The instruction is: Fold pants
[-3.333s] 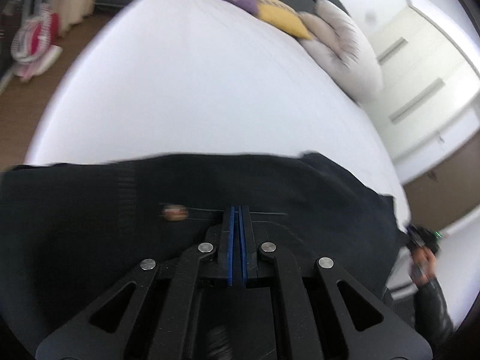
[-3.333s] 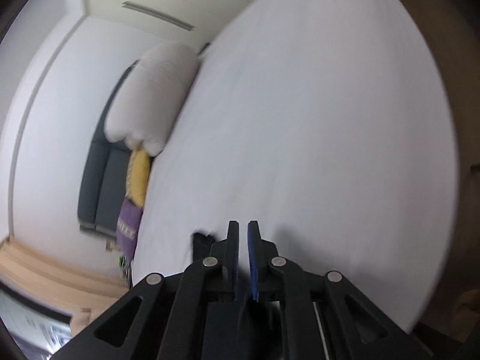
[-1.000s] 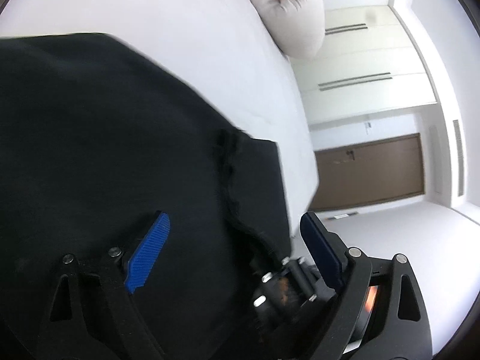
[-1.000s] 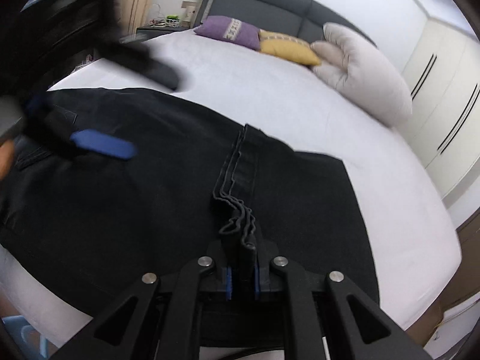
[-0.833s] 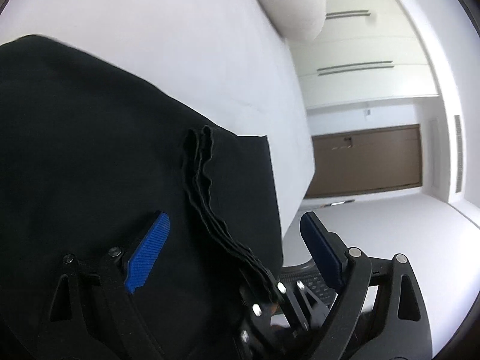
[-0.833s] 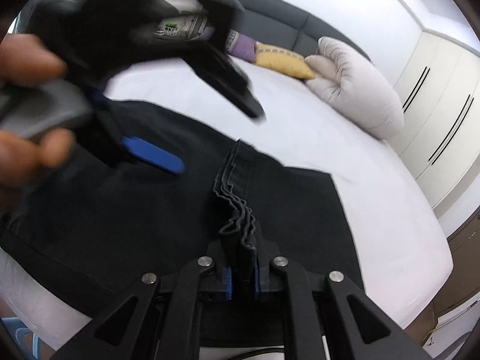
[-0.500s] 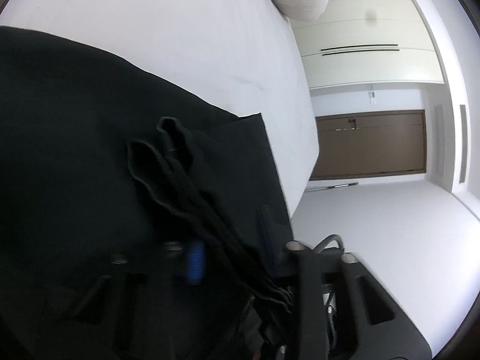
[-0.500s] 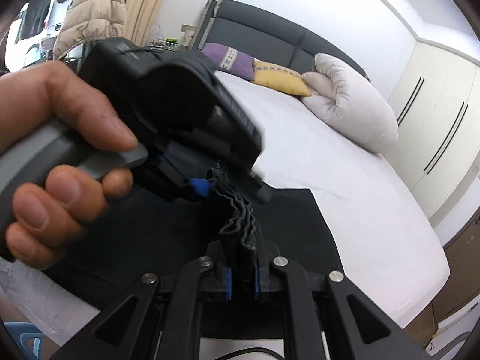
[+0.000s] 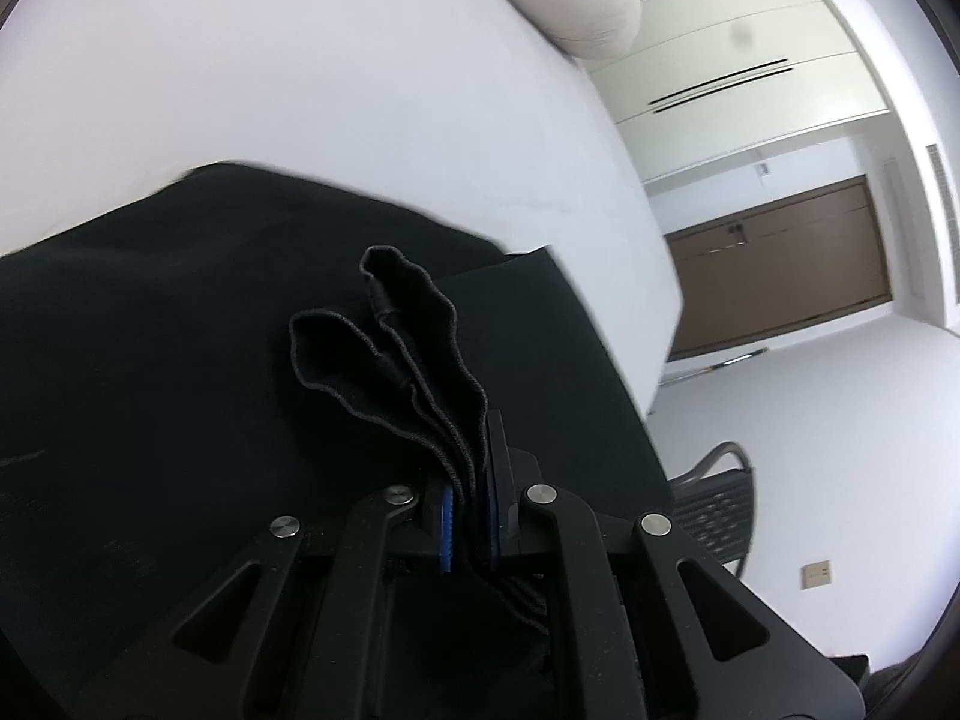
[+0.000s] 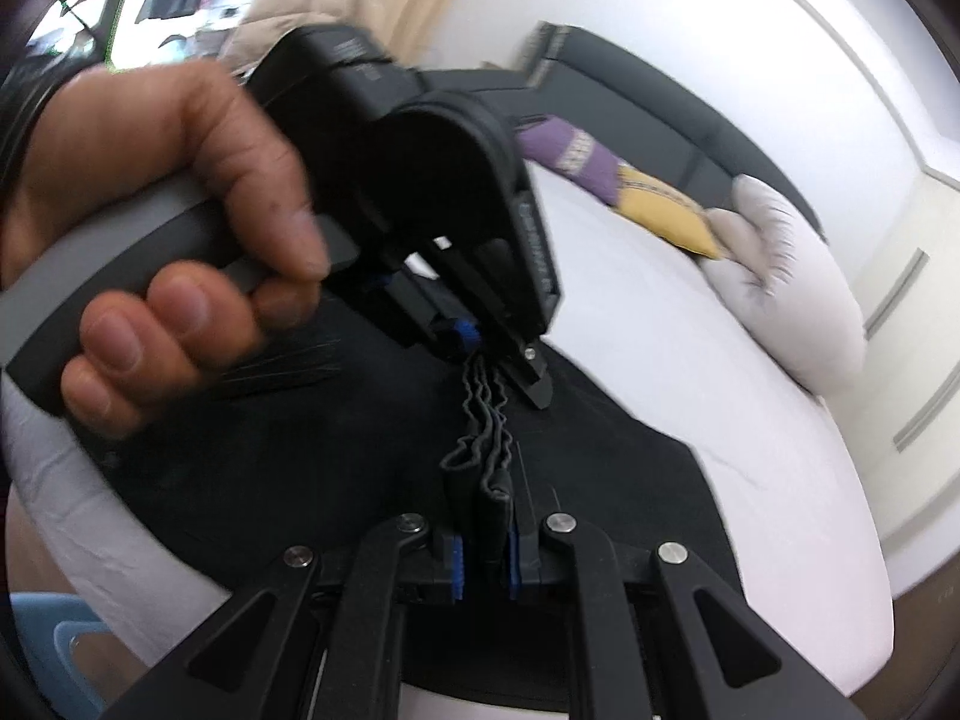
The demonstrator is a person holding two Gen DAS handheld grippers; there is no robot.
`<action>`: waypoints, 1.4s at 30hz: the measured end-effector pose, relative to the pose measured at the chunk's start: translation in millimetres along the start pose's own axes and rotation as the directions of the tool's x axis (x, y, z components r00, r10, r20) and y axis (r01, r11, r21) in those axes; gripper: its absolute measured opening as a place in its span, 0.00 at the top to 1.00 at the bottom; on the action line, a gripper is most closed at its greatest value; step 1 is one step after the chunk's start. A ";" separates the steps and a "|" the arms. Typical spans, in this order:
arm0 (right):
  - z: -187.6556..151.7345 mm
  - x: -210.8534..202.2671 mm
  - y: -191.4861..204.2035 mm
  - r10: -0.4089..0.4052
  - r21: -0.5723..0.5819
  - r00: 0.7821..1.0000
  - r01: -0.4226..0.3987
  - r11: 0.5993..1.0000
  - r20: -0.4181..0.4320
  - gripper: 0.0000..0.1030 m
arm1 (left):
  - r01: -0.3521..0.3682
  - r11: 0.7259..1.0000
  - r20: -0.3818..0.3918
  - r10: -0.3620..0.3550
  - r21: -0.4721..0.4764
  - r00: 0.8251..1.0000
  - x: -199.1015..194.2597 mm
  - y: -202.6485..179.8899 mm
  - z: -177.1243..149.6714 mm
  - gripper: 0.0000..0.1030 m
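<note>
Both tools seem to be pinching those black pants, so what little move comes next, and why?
Probably slide the left tool sideways from the right tool along the bunched hem: both pinch the black pants close together, so the edge needs stretching before folding.

No text, label, brand, number or sign could be read in either view. The black plastic housing of the left gripper [image 10: 474,339], held in front of the white bed [image 10: 690,360], carried two patches of pale embossed lettering: one short line on its upper face and one running down its curved front edge. Both were smeared by motion blur, and no letter could be made out. The purple rectangular cushion [image 10: 570,159] at the head of that bed bore a pale patterned band, too small and soft to tell whether it held any words.
</note>
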State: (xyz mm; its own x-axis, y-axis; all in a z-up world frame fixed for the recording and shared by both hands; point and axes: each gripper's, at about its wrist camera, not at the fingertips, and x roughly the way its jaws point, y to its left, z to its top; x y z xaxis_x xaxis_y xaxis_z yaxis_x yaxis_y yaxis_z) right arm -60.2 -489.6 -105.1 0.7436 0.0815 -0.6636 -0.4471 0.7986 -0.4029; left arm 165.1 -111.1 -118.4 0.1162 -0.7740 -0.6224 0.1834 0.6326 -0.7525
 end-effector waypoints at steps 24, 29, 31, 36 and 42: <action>5.2 37.3 30.0 0.091 -0.148 0.991 -0.106 0.983 -0.101 0.86 | -0.085 0.995 0.018 0.087 -0.059 0.996 -10.1 48.4 -20.9 0.93; 8.5 40.1 10.1 0.121 -0.066 0.987 -0.128 0.990 -0.110 0.75 | -0.197 0.980 0.079 0.198 -0.028 0.977 -40.6 41.2 -19.5 0.89; 11.0 38.2 0.0 0.160 -0.034 0.981 -0.165 0.986 -0.113 0.52 | -0.251 0.968 0.133 0.252 -0.029 0.958 -54.8 33.0 -18.0 0.89; 12.0 15.4 -48.6 0.426 0.117 0.903 -0.418 0.901 -0.054 0.45 | -0.283 0.959 0.207 0.273 0.016 0.939 -55.0 -0.4 -22.3 0.89; -15.8 61.2 -189.5 0.703 0.491 0.709 -0.632 0.599 0.055 0.87 | -0.324 0.938 0.110 0.311 0.125 0.944 3.7 -17.4 -38.0 0.89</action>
State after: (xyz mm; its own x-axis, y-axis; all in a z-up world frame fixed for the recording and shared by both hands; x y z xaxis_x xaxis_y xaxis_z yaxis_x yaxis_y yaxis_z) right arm 62.2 -645.3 -79.3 0.2398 0.6522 -0.7191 -0.4936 0.7197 0.4882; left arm 125.2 -124.0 -115.8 0.2746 -0.5365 -0.7980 0.2567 0.8407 -0.4768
